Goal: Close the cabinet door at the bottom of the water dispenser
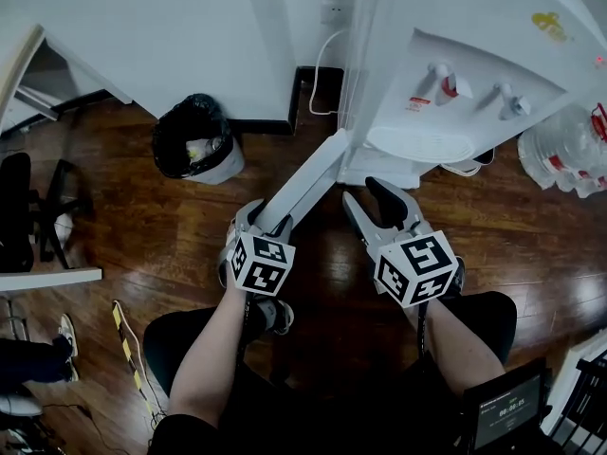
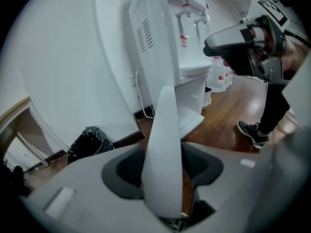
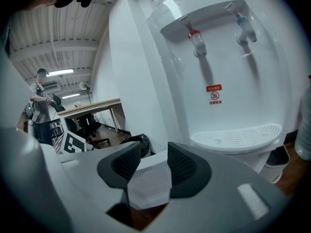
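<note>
The left gripper straddles the free edge of the cabinet door with its jaws apart and unclamped, so a push could let the edge slip out. The door stands wide open from the base of the water dispenser. The right gripper, empty and part-open, could block its swing.

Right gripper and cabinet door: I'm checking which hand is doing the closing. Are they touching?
Apart. The head view shows a strip of wooden floor between the right gripper and the open cabinet door.
</note>
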